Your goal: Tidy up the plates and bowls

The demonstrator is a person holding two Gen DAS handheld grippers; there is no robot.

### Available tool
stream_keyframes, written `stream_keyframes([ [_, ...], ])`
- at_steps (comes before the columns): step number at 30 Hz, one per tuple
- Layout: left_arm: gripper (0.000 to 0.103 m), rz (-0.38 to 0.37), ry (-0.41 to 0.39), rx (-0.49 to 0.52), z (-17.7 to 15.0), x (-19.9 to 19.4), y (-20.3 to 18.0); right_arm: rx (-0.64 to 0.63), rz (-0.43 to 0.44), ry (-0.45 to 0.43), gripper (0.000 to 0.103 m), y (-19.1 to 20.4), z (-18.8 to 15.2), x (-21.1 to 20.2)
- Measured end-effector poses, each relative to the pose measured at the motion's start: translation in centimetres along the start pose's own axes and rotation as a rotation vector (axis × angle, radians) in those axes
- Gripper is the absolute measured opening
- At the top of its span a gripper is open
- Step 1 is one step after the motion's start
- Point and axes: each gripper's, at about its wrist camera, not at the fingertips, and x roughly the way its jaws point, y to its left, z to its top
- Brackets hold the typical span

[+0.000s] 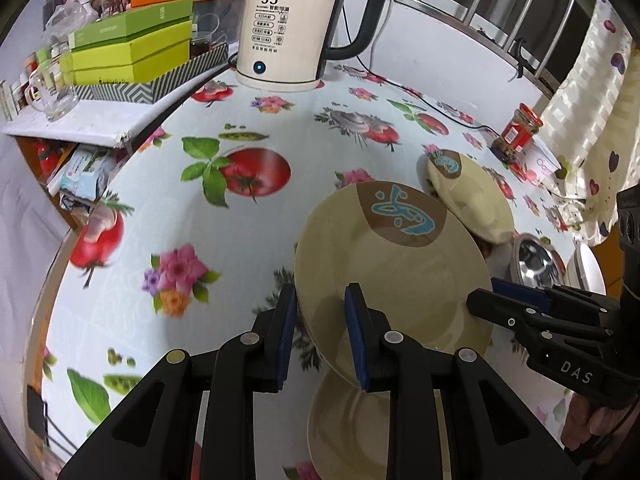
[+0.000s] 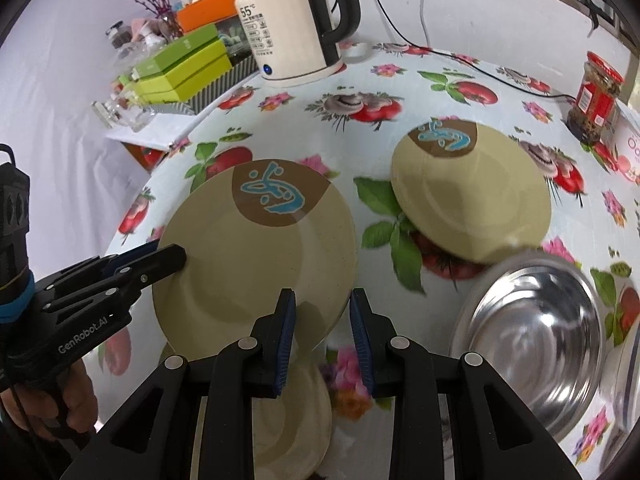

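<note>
A beige plate with a brown patch and a blue mark hangs above the flowered tablecloth, held from two sides. My left gripper is shut on its left rim. My right gripper is shut on the near right rim. Directly under it a second beige plate lies flat on the table. A third matching plate sits tilted farther right. A steel bowl stands beside it, at the right.
A cream electric kettle stands at the table's far edge, its black cord trailing right. A red-lidded jar is at the far right. Green boxes and glassware crowd a shelf at the left.
</note>
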Motion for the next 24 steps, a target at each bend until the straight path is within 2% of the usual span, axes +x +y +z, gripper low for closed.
stream_keyframes([
  [10, 0.026, 0.003, 0.024, -0.006, -3.0, -1.4, -0.4, 0.005, 0.002, 0.024, 0.027, 0.8, -3.5, -1.2],
  [24, 0.026, 0.001, 0.042, 0.0, -5.8, -2.8, -0.9, 0.005, 0.001, 0.038, 0.027, 1.5, -6.5, -2.4],
])
